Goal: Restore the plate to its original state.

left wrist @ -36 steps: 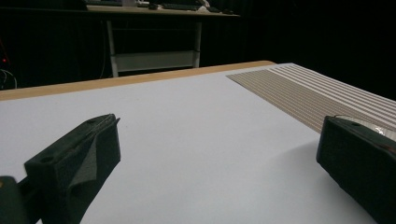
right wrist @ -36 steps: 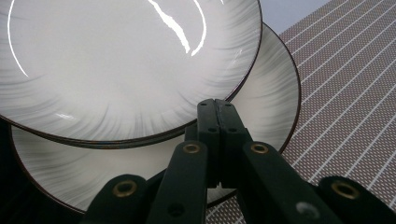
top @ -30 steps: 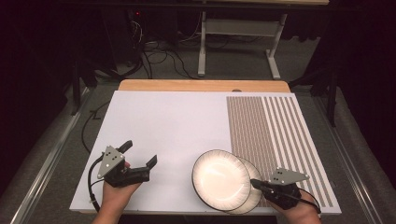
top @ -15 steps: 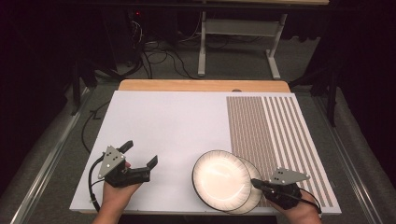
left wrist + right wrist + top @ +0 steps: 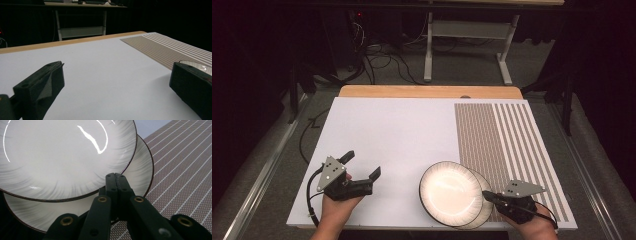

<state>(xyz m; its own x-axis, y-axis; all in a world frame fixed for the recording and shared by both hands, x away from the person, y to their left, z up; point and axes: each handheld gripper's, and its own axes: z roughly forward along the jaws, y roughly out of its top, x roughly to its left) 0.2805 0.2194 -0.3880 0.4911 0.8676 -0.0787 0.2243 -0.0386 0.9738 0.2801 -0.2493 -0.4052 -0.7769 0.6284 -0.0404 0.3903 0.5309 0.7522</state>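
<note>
From above, my right gripper (image 5: 491,196) sits at the near right edge of the white board (image 5: 392,130), its jaws pressed together at the rim of the upper plate (image 5: 451,190), which lies slid off-centre on a lower plate (image 5: 484,200); I judge I am pinching that rim so the top one can be drawn off the stack. My left gripper (image 5: 362,165) rests well apart on the bare board with jaws spread, free to help. My hands are cut off by the bottom edge. Along the left gripper's own jaws I see them wide apart with nothing between, and a sliver of plate rim (image 5: 197,65) peeks past the right-hand jaw; the rest is hidden. In the right gripper view the jaws meet at the dark-edged rim (image 5: 117,176) of the upper plate, above the lower plate (image 5: 140,172) and beside the striped mat (image 5: 182,165). Whether the pads grip one rim or both I cannot tell, since the jaws cover the contact.
</note>
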